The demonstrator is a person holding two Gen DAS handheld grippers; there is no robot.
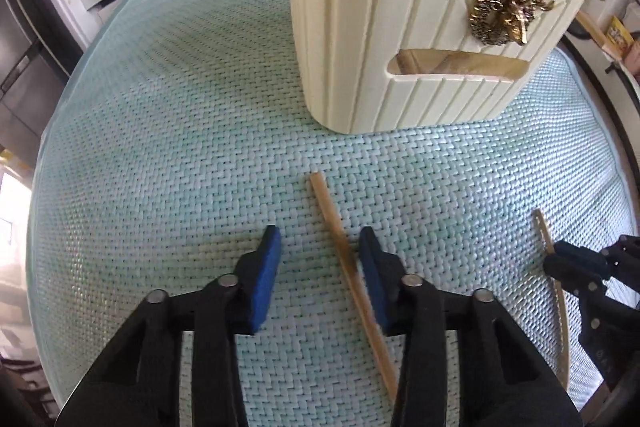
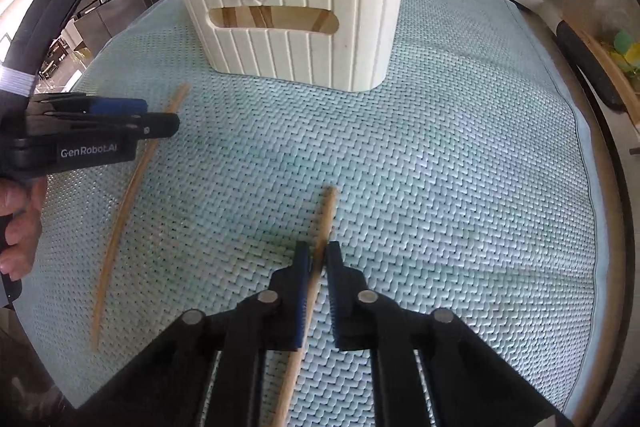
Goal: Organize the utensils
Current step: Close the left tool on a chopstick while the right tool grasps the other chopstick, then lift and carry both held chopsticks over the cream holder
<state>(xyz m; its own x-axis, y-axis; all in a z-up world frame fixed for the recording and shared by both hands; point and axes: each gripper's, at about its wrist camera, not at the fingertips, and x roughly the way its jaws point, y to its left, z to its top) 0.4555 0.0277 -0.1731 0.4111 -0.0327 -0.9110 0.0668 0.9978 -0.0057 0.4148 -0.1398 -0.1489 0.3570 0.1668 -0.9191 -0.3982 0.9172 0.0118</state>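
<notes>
Chopsticks are the matter in hand: two wooden ones lie on the woven mat covering the surface, near the cream utensil holder, which already has wooden pieces inside. The right gripper is nearly closed around one chopstick, pads just beside or touching it; whether it grips firmly I cannot tell. The left gripper is wide open, straddling the other chopstick, which sits against its right-hand pad. This looks like the pick-up step. Next, each gripper must close squarely, lift level, then tip its stick upright into the holder.
</notes>
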